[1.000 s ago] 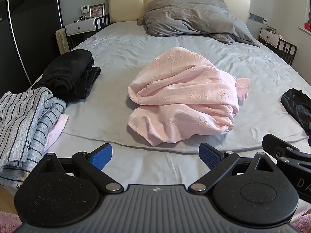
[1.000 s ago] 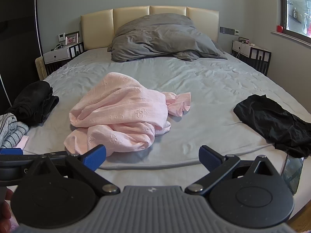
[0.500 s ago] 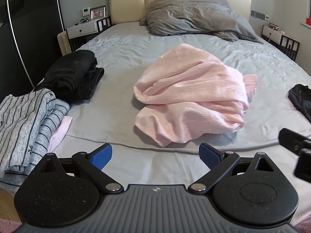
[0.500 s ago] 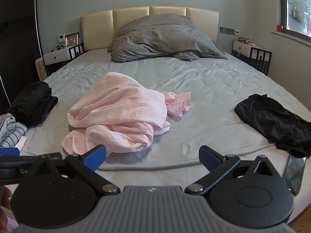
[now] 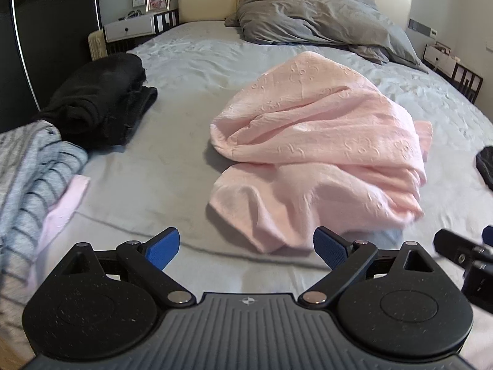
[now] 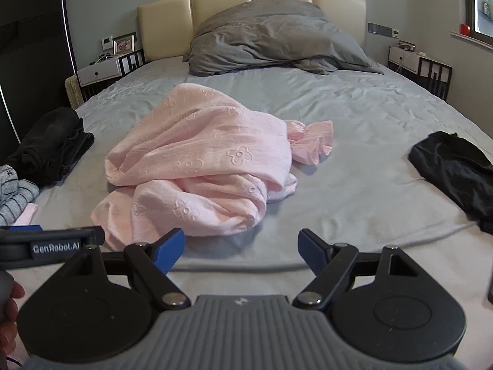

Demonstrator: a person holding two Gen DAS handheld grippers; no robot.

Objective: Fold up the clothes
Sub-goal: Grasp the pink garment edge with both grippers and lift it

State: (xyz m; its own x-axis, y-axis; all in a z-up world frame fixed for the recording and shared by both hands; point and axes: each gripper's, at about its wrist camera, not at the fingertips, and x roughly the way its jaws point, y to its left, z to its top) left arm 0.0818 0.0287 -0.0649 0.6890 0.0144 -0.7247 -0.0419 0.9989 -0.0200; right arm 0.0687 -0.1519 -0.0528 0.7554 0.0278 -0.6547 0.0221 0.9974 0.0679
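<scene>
The pink garment [image 5: 317, 154] lies crumpled in a heap near the middle of the bed [image 5: 191, 71], its near edge close to the foot; in your right view its ruffled cuff [image 6: 311, 141] sticks out to the right. Your left tongs [image 5: 246, 246] hover just short of the heap's near edge, blue pads [image 5: 163, 246] wide apart, holding nothing. Your right tongs [image 6: 240, 248] sit beside them, also spread and empty, pointing at the heap's right half. On the bed's left edge you have a folded black pile [image 5: 98, 101] and, nearer you, a striped grey stack [image 5: 34, 166] on something pale pink. A loose black garment [image 6: 453, 166] lies well apart at the right edge. A grey duvet [image 6: 274, 40] is bunched against the cream headboard [image 6: 163, 24], with a nightstand [image 6: 101, 72] on each side.
</scene>
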